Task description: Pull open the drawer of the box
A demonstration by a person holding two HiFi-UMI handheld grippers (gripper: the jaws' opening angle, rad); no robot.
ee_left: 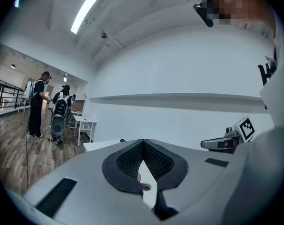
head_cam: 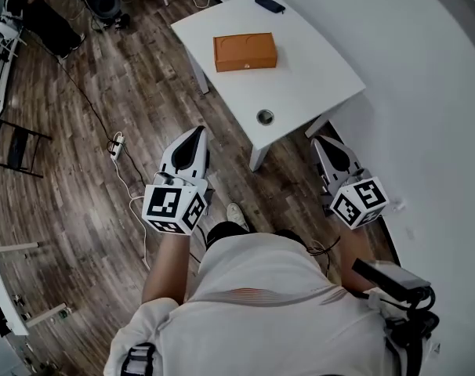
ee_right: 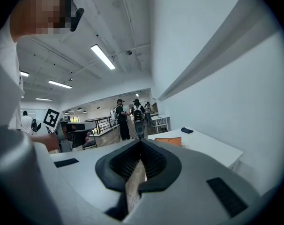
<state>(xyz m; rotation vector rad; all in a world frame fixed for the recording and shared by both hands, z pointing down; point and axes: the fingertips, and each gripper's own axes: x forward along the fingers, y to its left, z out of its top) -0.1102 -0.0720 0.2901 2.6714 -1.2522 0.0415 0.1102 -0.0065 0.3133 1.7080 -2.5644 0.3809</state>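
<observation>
Head view: one box; one table

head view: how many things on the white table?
3. Orange box at the middle of the table; dark flat item at its far edge; small round piece toward the near edge, maybe a built-in fitting. Whole top shows; none looks hidden.

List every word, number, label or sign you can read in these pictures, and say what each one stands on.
No readable words or numbers anywhere.
Cubes on the left gripper and right gripper: black-and-white square marker patterns only, no letters.
The orange box: a tiny mark near its front edge, too small to read.
The dark object on the white table: no print can be made out.
</observation>
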